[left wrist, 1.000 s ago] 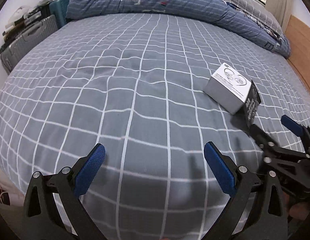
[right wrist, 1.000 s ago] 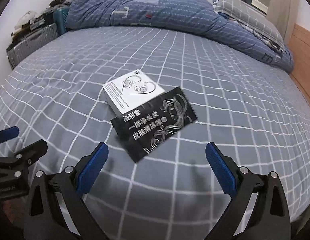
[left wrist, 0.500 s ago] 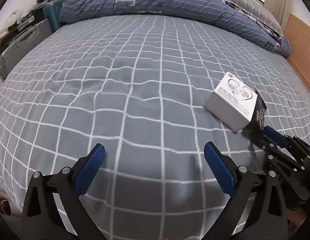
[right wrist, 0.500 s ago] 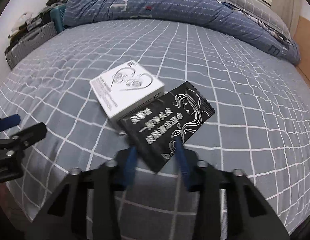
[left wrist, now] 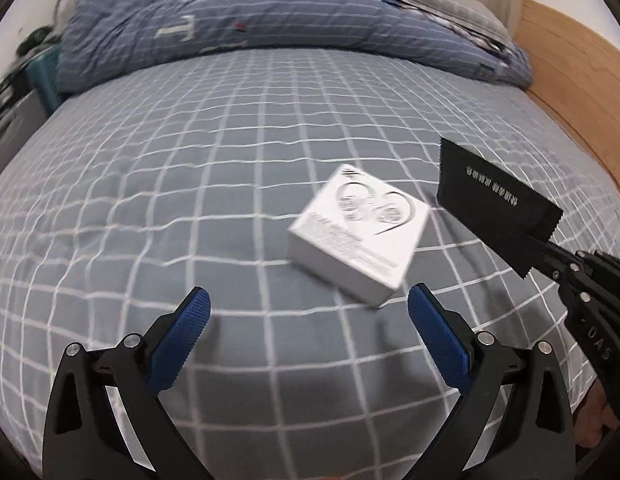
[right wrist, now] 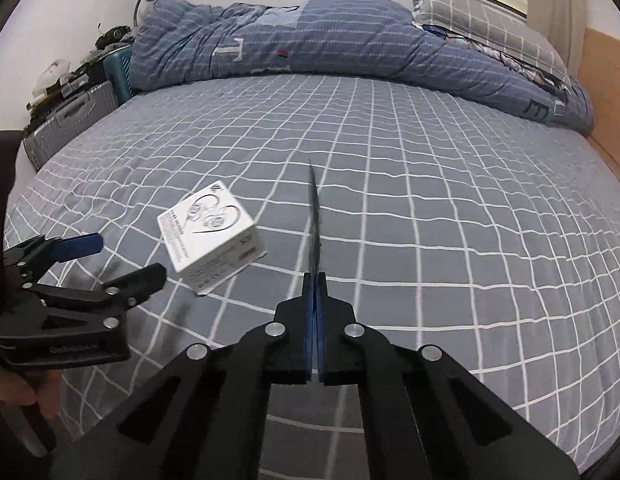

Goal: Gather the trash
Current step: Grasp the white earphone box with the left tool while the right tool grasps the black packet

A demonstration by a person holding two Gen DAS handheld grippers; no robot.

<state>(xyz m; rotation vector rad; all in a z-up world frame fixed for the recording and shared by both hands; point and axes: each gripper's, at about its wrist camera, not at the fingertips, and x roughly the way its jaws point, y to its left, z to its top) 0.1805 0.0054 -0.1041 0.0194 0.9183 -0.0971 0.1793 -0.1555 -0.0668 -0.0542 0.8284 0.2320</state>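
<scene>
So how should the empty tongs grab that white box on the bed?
Judging by its pose, take the white box across its two flat side walls, coming down from above on its near corner. It lies flat on the bed, just ahead of the open left tongs, so little reach seems needed.

Black sachet [left wrist: 495, 203] held aloft; white earphone box [left wrist: 358, 236] lies on bed

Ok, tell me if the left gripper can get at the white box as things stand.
Probably yes: the left gripper is open, the white box lies just ahead, nothing lies between.
</scene>
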